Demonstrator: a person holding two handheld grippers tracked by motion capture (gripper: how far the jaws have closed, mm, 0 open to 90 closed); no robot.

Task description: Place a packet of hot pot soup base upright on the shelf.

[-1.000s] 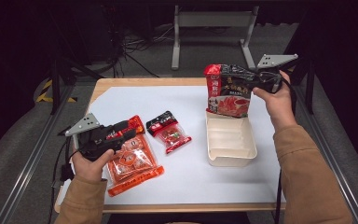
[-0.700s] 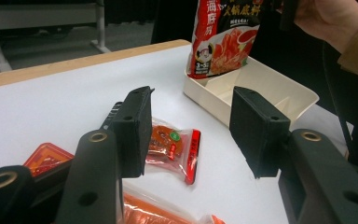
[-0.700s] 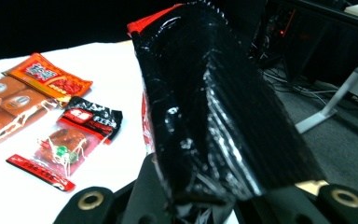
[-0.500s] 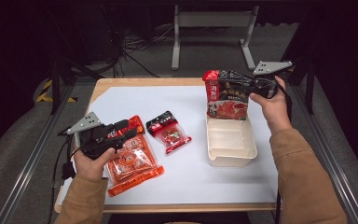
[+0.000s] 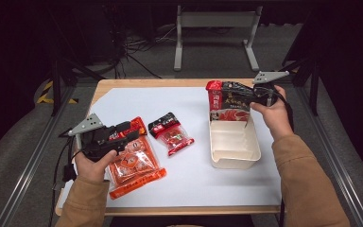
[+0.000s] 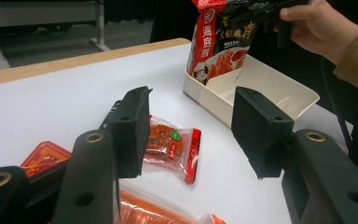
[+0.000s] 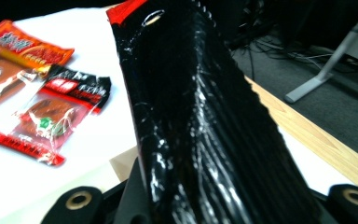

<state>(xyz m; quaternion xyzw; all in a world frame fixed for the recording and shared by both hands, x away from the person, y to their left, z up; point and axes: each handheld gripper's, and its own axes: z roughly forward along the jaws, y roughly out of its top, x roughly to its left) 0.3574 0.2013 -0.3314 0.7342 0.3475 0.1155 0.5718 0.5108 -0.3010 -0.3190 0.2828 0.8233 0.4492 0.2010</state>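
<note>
While the left gripper (image 5: 131, 133) hovers with jaws apart and empty over the orange packet (image 5: 133, 166), near the small red packet (image 5: 171, 134), the right gripper (image 5: 246, 98) pinches the black-and-red sauce pouch (image 5: 228, 100) by its top, jaws just easing, its bottom in the cream tray (image 5: 234, 146). Soft, glossy film looks slippery and floppy; the flat top seal gives the surest hold.

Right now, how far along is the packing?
Done: nothing lies flat in the tray yet. In hand: the right gripper holds the big pouch upright, its lower edge in the tray's far end; its jaws have just been opening slightly, pouch between them. Left: the small packet and the orange packet lie on the table; the left gripper is open above them.
</note>
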